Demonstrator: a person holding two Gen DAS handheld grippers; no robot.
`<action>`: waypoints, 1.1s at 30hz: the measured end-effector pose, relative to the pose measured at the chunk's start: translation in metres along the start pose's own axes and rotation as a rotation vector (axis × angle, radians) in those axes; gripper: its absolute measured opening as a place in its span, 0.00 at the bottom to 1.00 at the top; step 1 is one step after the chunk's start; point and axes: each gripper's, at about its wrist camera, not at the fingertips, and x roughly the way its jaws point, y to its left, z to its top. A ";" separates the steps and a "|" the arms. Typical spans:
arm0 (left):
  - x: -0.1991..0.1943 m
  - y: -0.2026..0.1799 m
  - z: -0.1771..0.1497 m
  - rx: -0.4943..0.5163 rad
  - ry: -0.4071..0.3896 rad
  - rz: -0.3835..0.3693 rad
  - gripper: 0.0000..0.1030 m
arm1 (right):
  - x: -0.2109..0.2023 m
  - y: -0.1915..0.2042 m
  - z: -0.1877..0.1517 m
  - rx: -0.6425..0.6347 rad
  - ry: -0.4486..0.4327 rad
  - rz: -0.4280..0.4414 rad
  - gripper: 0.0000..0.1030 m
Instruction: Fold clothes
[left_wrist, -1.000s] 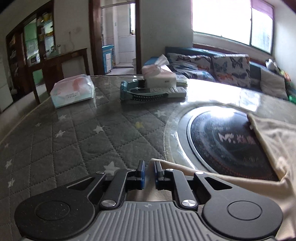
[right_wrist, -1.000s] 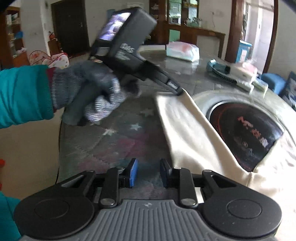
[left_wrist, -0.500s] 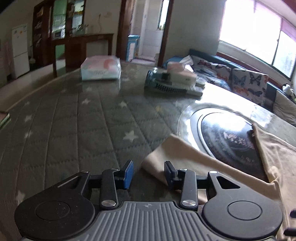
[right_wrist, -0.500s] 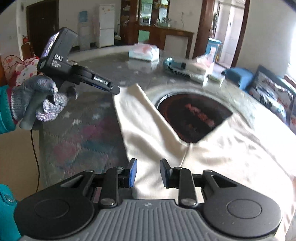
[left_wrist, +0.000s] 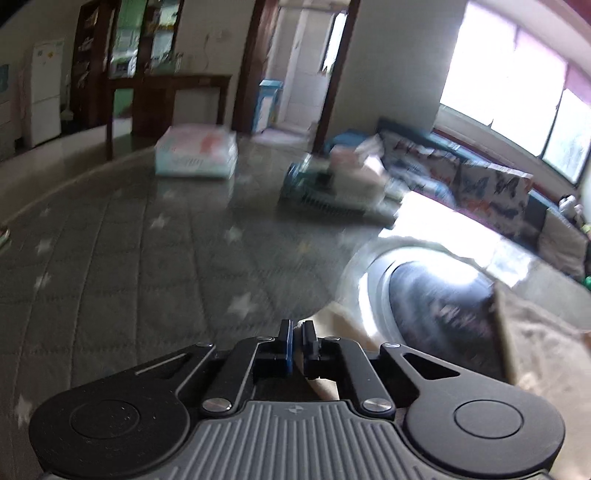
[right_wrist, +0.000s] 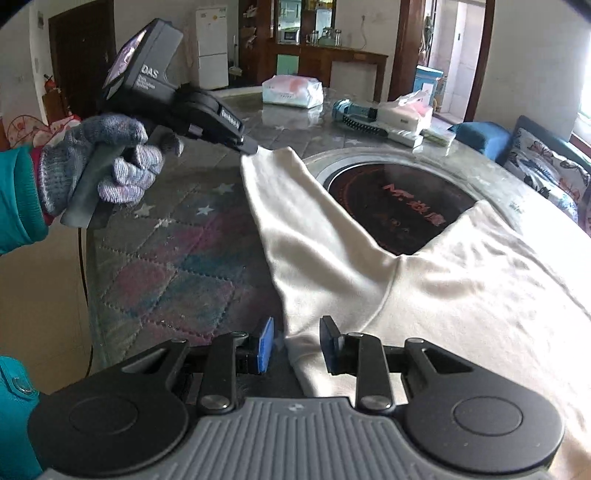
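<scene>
Pinching the cream garment (right_wrist: 369, 266), left gripper (right_wrist: 253, 148) clamps its sleeve end.

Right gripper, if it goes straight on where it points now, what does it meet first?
Most likely the cream shirt: its edge already lies between the open fingers of the right gripper, and the cloth spreads ahead over the table. Depth past that is unclear.

left hand-held gripper (right_wrist: 255, 149): showing black casing, white "DAS" lettering | fingers (right_wrist: 264, 345): wearing blue pads, silver screws on black links | base: showing grey ribbing | glove (right_wrist: 99, 158): showing grey knit | sleeve (right_wrist: 16, 199): showing teal, red cuff
</scene>
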 end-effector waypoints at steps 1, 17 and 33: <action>-0.005 -0.006 0.005 0.010 -0.017 -0.017 0.05 | -0.002 -0.001 0.000 0.007 -0.005 -0.004 0.26; -0.084 -0.175 0.008 0.269 -0.143 -0.465 0.05 | -0.080 -0.068 -0.034 0.241 -0.104 -0.223 0.26; -0.058 -0.282 -0.102 0.499 0.123 -0.689 0.13 | -0.126 -0.130 -0.114 0.528 -0.093 -0.407 0.26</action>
